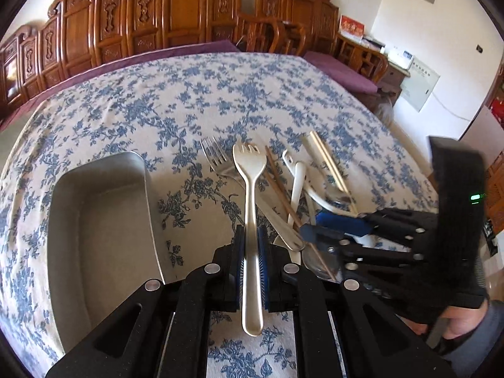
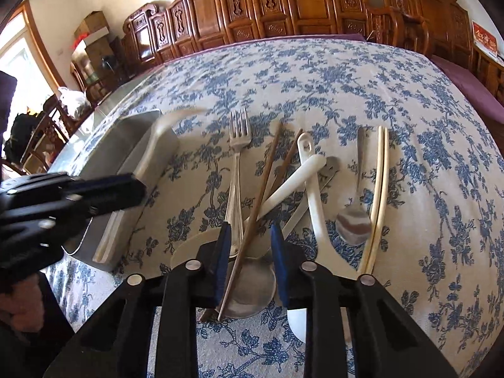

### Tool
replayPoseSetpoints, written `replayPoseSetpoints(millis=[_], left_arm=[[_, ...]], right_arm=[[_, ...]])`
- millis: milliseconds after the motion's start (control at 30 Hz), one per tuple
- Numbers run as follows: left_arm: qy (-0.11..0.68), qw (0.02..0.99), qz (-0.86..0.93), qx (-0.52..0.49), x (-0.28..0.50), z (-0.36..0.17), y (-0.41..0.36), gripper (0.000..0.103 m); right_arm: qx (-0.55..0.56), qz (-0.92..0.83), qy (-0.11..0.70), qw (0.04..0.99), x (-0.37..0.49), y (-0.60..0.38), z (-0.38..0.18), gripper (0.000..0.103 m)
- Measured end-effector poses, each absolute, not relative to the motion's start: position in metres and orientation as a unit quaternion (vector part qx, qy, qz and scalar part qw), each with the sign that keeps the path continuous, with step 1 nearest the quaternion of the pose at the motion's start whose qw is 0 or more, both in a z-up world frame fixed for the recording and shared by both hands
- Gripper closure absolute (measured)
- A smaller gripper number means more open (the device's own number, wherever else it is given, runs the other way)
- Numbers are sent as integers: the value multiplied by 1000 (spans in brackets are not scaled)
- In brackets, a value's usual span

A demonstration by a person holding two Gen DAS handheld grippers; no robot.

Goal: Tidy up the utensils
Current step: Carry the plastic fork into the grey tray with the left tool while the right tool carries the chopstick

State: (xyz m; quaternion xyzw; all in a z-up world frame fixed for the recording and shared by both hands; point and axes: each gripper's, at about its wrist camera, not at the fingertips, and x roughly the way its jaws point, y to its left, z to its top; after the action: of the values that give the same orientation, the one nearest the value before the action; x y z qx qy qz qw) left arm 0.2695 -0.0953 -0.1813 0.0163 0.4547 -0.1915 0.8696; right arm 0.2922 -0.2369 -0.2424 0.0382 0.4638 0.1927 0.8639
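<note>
You are mid-transfer: the left gripper [image 1: 250,252] has its blue pads clamped on the handle of the cream fork [image 1: 250,220], which is lifted clear of the floral tablecloth [image 1: 157,110] with its tines pointing away from you. The metal tray [image 1: 104,220] lies just to its left, and appears bare inside. My judgement is that the next move calls for carrying the fork sideways over the tray's rim and lowering it flat before letting go; watch that the long handle does not catch the rim. Your right gripper [image 2: 249,252] points steeply down over the pile, its jaws partly open and straddling a brown chopstick [image 2: 252,220] above a large metal spoon [image 2: 252,283]; the pads do not appear to press on the stick. Close only once one stick sits between them, since its twin, the metal fork [image 2: 237,157] and the white spoons [image 2: 312,189] lie crossed and touching there. The cream chopsticks [image 2: 378,189] and a small metal spoon [image 2: 354,223] lie to the right, untouched.
</note>
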Motion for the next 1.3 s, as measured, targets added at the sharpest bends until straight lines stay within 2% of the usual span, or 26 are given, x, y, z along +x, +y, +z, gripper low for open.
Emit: replayPoseSetpoints(millis=[233, 333, 400, 933, 1300], left_arm=[[445, 872, -201, 13, 264, -175, -90, 96], [440, 875, -203, 17, 261, -171, -87, 96], [434, 878, -203, 16, 259, -166, -84, 96], [417, 897, -148, 18, 235, -151, -32, 96], [450, 888, -92, -3, 252, -182, 19, 96]], right_arm=[[10, 186, 469, 863, 292, -228, -248, 84], [9, 183, 469, 864, 291, -229, -248, 94], [7, 180, 469, 865, 289, -230, -246, 97], [25, 170, 416, 893, 261, -236, -207, 97], [22, 193, 404, 894, 259, -211, -201, 97]])
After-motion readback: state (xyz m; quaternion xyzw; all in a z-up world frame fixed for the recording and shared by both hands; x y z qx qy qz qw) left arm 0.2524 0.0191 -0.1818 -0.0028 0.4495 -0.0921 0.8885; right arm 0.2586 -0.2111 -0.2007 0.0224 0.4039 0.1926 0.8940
